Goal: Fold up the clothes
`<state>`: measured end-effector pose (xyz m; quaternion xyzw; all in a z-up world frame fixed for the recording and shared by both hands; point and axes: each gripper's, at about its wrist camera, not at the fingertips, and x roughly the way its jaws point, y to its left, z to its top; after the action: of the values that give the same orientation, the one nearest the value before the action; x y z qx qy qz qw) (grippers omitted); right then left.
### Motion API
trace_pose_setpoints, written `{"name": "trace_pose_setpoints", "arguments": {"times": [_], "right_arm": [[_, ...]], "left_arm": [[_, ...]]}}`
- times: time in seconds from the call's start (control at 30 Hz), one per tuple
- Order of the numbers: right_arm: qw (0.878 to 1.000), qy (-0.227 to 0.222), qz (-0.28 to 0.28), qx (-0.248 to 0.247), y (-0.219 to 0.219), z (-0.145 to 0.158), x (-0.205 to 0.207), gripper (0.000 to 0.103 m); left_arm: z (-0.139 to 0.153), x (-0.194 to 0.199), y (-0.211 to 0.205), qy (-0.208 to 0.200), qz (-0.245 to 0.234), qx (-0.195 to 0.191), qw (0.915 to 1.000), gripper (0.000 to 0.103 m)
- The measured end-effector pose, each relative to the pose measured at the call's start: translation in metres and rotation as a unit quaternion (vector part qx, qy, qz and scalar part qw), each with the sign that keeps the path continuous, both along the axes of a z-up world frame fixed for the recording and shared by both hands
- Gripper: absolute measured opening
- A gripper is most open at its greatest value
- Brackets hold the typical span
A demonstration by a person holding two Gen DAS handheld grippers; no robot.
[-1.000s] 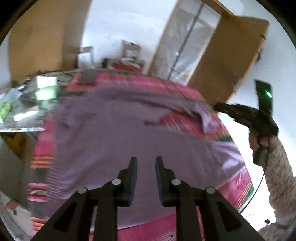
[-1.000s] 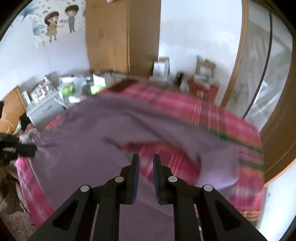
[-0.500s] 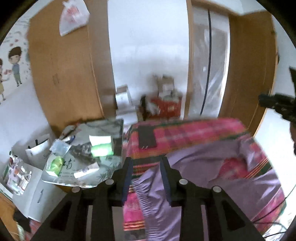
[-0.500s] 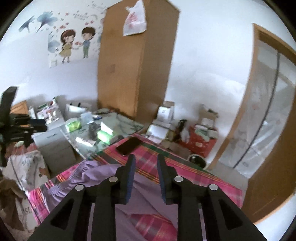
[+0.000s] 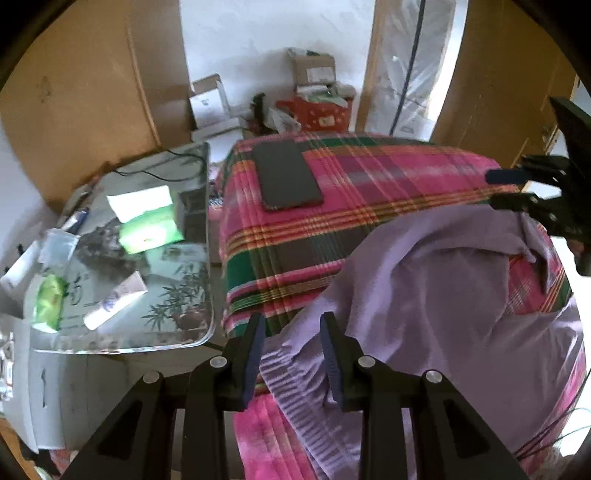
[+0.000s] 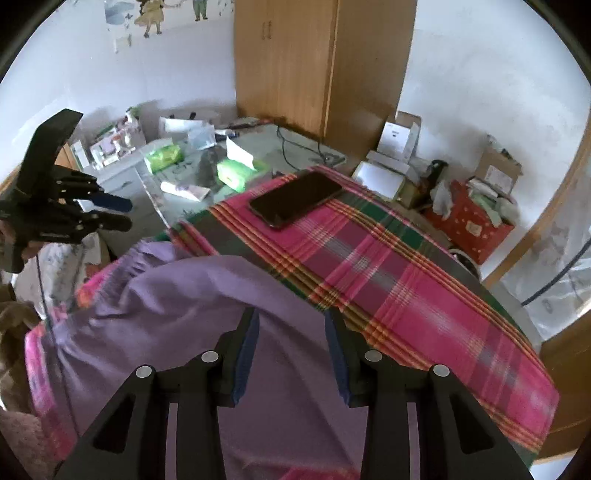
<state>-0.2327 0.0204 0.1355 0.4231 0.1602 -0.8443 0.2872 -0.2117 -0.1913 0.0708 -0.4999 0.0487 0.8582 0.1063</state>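
A plain lilac garment (image 5: 436, 280) lies beneath the black grippers, ahead of them a pink-and-green plaid cloth (image 6: 373, 266) and black phone (image 6: 295, 205).

No lettering is proving readable anywhere in either view. The white carton (image 6: 397, 137) by the wardrobe is showing a small dark mark, too small to make out. The red box (image 5: 320, 112) on the floor is carrying a pale label and dots, blurred beyond reading. The green packs (image 6: 164, 157) and the white tube (image 6: 183, 190) on the glass table are bearing print that is staying illegible. The wall sticker (image 6: 151, 14) is showing cartoon figures only, no words.
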Motion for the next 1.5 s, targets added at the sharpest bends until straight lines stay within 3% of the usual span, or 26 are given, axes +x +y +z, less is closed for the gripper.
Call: {"name": "trace_pose_setpoints", "arguments": {"times": [0.27, 0.47, 0.63, 0.7, 0.77, 0.9, 1.03, 1.23, 1.4, 1.5], "right_arm": [[0.999, -0.029, 0.014, 0.012, 0.002, -0.054, -0.034, 0.039], [0.998, -0.055, 0.027, 0.017, 0.005, -0.08, -0.046, 0.039], [0.997, -0.066, 0.018, 0.027, 0.005, -0.093, -0.049, 0.039], [0.998, -0.065, 0.013, 0.022, 0.007, -0.094, -0.048, 0.039], [0.998, -0.064, 0.006, 0.017, 0.01, -0.093, -0.048, 0.038], [0.998, -0.054, -0.007, 0.019, 0.016, -0.088, -0.045, 0.015], [0.999, -0.048, -0.023, 0.002, 0.025, -0.078, -0.044, 0.008], [0.998, -0.014, -0.055, -0.014, 0.028, -0.06, -0.046, 0.007], [0.997, 0.01, -0.072, 0.027, 0.017, -0.063, -0.057, 0.007], [0.995, 0.0, -0.083, 0.049, 0.009, -0.078, -0.066, 0.007]], "left_arm": [[-0.035, -0.015, 0.006, -0.023, -0.043, 0.009, 0.9988, 0.039], [-0.055, -0.021, 0.007, -0.041, -0.044, 0.0, 0.9982, 0.039], [-0.057, -0.028, 0.0, -0.054, -0.006, 0.027, 0.9981, 0.039], [-0.057, -0.028, -0.002, -0.053, 0.0, 0.028, 0.9982, 0.035], [-0.058, -0.027, -0.006, -0.051, 0.013, 0.027, 0.9982, 0.023], [-0.056, -0.027, -0.013, -0.048, 0.034, 0.036, 0.9976, 0.007], [-0.055, -0.029, -0.018, -0.041, 0.064, 0.041, 0.9963, 0.005], [-0.047, -0.03, -0.038, -0.013, 0.123, 0.071, 0.9898, 0.004], [-0.049, -0.039, -0.043, -0.012, 0.135, 0.073, 0.9881, 0.004], [-0.059, -0.044, -0.043, -0.02, 0.139, 0.067, 0.9879, 0.004]]}}
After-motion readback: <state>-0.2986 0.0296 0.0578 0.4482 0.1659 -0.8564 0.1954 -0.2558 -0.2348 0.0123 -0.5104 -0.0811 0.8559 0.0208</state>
